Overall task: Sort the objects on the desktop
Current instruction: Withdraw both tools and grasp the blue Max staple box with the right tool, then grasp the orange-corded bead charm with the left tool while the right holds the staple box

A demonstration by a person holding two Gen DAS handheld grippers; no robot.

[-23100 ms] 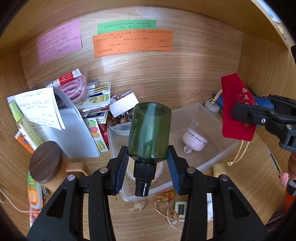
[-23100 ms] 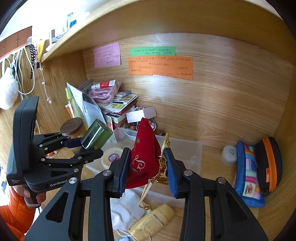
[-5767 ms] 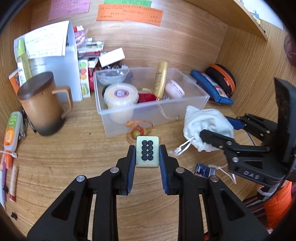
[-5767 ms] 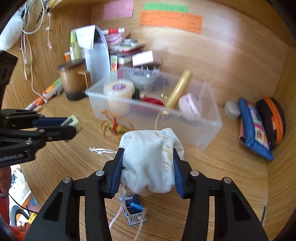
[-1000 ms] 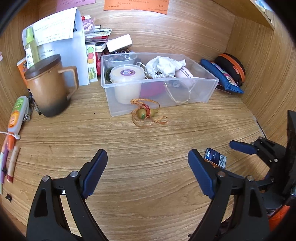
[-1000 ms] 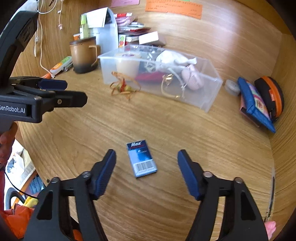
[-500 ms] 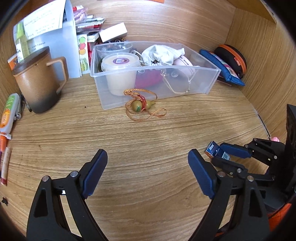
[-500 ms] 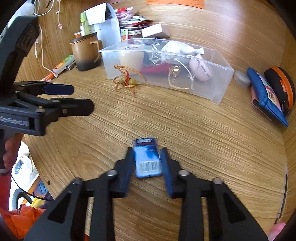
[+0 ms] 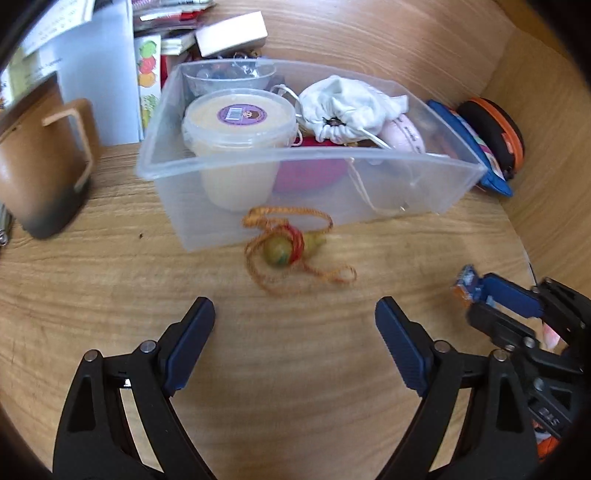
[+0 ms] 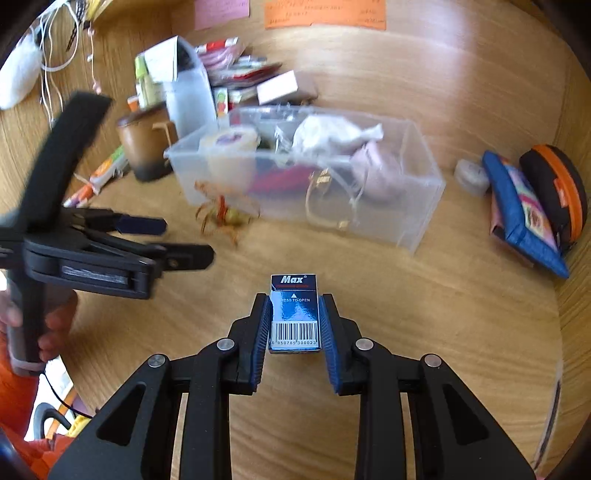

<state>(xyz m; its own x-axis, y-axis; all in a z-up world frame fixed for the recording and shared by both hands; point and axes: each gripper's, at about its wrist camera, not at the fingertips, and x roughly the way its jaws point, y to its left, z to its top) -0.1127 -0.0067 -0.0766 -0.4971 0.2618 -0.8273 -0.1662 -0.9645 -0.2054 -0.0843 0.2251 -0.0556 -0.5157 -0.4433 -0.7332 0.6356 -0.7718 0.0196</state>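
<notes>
My right gripper is shut on a small blue box marked Max, held just above the wooden desk; the box also shows at the right of the left wrist view. My left gripper stands wide open with nothing between its fingers, a short way in front of a small gourd charm on orange cord. That charm lies against the front wall of a clear plastic bin, which holds a cream tub, a white drawstring pouch and a pink round case.
A brown lidded mug stands left of the bin. Books, papers and a white box are stacked behind. A blue pouch and an orange-trimmed black case lie at the right wall. Pens lie far left.
My right gripper has closed on the blue box and lifted it off the desk. My left gripper has moved forward toward the gourd charm and the bin, still wide open.
</notes>
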